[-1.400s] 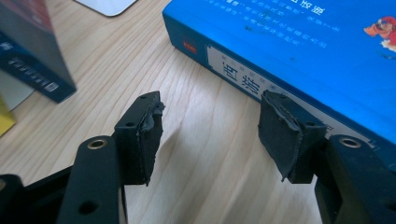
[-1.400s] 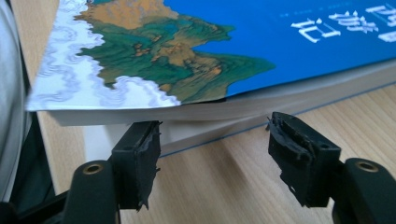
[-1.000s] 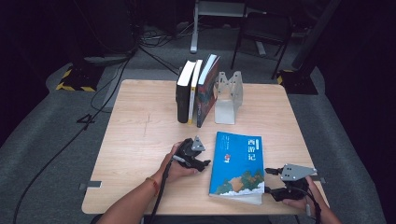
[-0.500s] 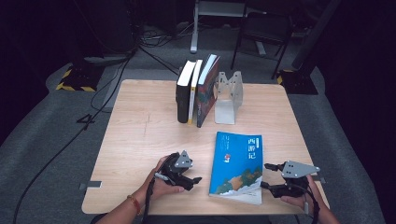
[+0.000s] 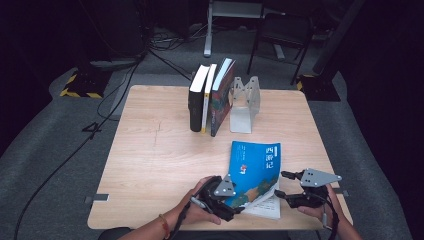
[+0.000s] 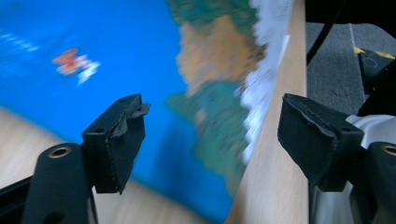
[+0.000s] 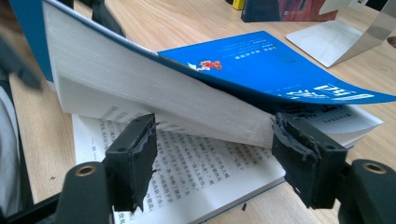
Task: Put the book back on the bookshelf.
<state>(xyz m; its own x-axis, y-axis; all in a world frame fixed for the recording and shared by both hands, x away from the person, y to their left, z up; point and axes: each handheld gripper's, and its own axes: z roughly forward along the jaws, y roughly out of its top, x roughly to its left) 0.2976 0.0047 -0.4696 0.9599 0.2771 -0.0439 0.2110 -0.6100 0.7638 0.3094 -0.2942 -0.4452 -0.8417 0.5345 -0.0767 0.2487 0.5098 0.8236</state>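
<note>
Blue book (image 5: 256, 170) lies on the wooden table (image 5: 155, 160), near its front edge, right of centre; its near left corner is lifted so the cover and a thick wad of pages curl up off the lower pages. Going left to right: we see the left gripper (image 5: 231, 206) in the person's left hand (image 5: 200, 210), right at that raised corner. In the left gripper view its jaws stand wide apart, the blue cover (image 6: 70, 70) filling the space ahead of and between them; we cannot tell if either pad touches it. Next, the book's open printed page (image 7: 205, 182) lies flat on the table under the lifted wad. In the right gripper view the right gripper (image 7: 215, 158) has jaws spread, gripping nothing, set just in front of the fanned page edges. From above, the right gripper sits at the book's near right corner. Behind, upright books (image 5: 210, 97) lean by a metal bookend (image 5: 245, 102).
</note>
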